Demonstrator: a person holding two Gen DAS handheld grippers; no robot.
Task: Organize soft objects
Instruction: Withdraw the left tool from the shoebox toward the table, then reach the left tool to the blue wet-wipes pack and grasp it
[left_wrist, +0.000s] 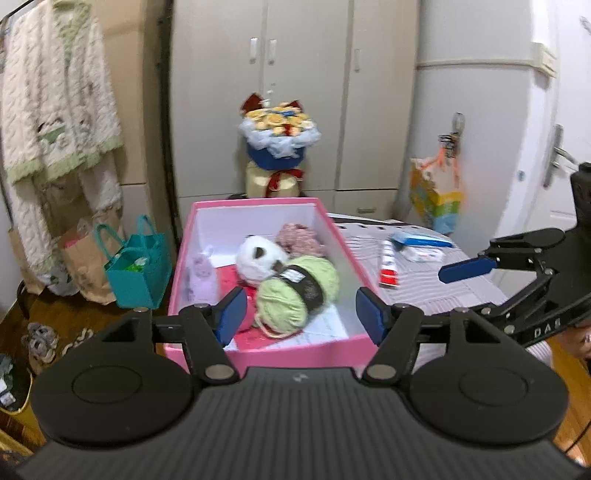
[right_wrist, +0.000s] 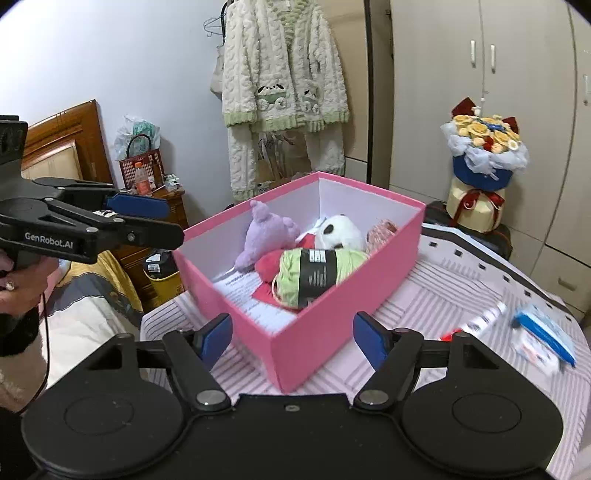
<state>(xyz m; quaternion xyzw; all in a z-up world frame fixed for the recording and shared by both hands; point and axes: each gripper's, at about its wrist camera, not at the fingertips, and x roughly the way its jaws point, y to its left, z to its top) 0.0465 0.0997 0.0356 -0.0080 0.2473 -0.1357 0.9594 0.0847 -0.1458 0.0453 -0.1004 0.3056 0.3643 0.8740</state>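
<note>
While gripper hangs empty, yarn beyond, boxed

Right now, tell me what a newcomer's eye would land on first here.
The bright pink box on the striped table, packed with soft things: a green yarn skein in front, a panda plush and a purple plush behind. Next, the flower bouquet by the wardrobe.

This is a bedroom in a home. A fleecy white pyjama set hangs on a hanger against the wall, a tall wardrobe with pale doors fills the back, and a wooden headboard with a bed stands at one side. A flower bouquet, shopping bags and shoes on the wooden floor add to the lived-in look.
</note>
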